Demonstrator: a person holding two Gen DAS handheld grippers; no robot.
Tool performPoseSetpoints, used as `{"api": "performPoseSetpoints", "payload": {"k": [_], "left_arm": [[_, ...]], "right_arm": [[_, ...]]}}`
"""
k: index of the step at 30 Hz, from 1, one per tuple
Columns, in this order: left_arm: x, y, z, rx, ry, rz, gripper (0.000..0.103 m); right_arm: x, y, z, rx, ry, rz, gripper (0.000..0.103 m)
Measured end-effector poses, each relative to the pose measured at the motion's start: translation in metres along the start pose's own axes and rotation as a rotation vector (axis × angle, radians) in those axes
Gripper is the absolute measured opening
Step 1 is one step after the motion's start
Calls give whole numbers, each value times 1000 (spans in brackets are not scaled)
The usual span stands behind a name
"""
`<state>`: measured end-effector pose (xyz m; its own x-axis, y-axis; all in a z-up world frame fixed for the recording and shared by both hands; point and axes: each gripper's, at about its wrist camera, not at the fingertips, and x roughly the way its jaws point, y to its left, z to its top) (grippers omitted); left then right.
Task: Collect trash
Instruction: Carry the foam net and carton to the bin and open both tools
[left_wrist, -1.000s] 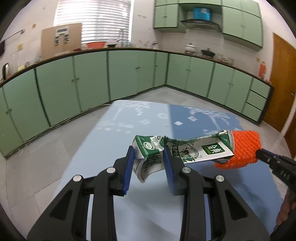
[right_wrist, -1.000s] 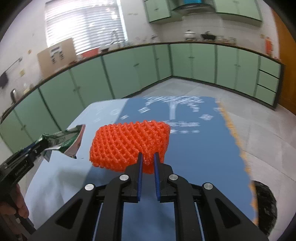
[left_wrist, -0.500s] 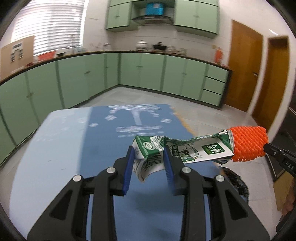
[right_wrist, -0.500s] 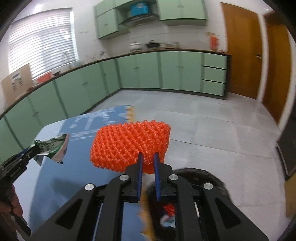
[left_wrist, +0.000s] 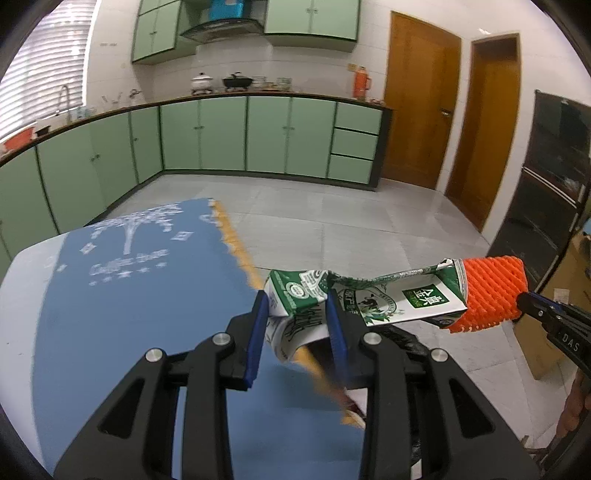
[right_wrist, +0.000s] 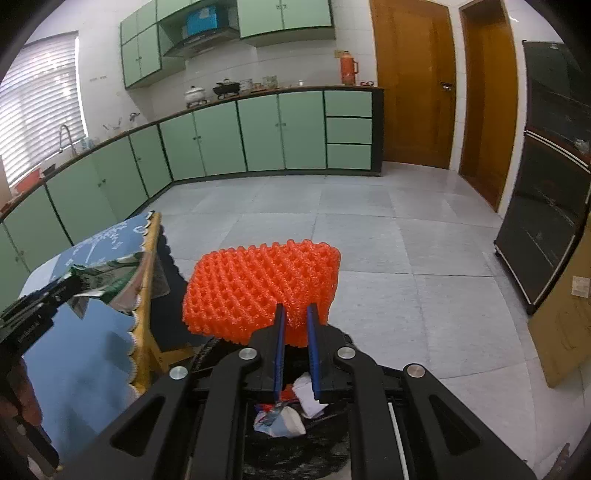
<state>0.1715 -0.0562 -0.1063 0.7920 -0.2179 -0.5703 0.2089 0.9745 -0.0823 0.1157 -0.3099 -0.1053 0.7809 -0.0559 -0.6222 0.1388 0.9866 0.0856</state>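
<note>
My left gripper (left_wrist: 295, 310) is shut on a crushed green and white milk carton (left_wrist: 373, 295), held in the air over the right edge of the blue table (left_wrist: 122, 317). My right gripper (right_wrist: 294, 321) is shut on an orange foam net sleeve (right_wrist: 258, 280), which also shows in the left wrist view (left_wrist: 491, 291) beside the carton's far end. Below the right gripper a black-lined trash bin (right_wrist: 314, 443) holds several scraps of trash (right_wrist: 288, 413). The carton (right_wrist: 107, 280) and left gripper (right_wrist: 40, 310) show at the left of the right wrist view.
Green kitchen cabinets (left_wrist: 258, 136) line the far walls. Two wooden doors (right_wrist: 413, 85) stand at the right. A dark glass-fronted cabinet (right_wrist: 546, 206) and a cardboard box (right_wrist: 565, 332) stand on the tiled floor (right_wrist: 369, 229) at the right.
Both grippers have swung right, off the table, with carton and net still held. The right gripper now hangs over the trash bin; the left is at the table's right edge.
</note>
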Motion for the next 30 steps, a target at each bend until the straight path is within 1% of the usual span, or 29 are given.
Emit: {"api": "performPoseSetpoints", "payload": {"k": [4,8,10,11,12,14,18,26,30], "left_arm": [[17,-22,1,22,21,-45,30],[29,-38,0,56,46,-70,32],[30,-42,0,68,49,-75,42],[30,-42,0,71,47,-75,50],[30,-42,0,74,45,-73,54],[31,-42,-1,76,47,-79,58],[33,-39,-1,66,53,-68,58],[22,-27,3,48,34,-40,59],[18,-21,4,34,34,-25,59]], "right_arm": [[-2,-15,1,11,-10,-26,11],[-2,-29,-2,38,-10,-47,11],[-1,-34,-2,46,-8,-54,11],[-1,-35,-3,48,-7,-59,11],[0,-35,-4,52,-4,-62,11],[5,-38,-3,61,1,-68,11],[8,-37,-7,67,8,-54,11],[21,-27,-12,52,40,-13,12],[32,-19,-15,42,78,-8,17]]}}
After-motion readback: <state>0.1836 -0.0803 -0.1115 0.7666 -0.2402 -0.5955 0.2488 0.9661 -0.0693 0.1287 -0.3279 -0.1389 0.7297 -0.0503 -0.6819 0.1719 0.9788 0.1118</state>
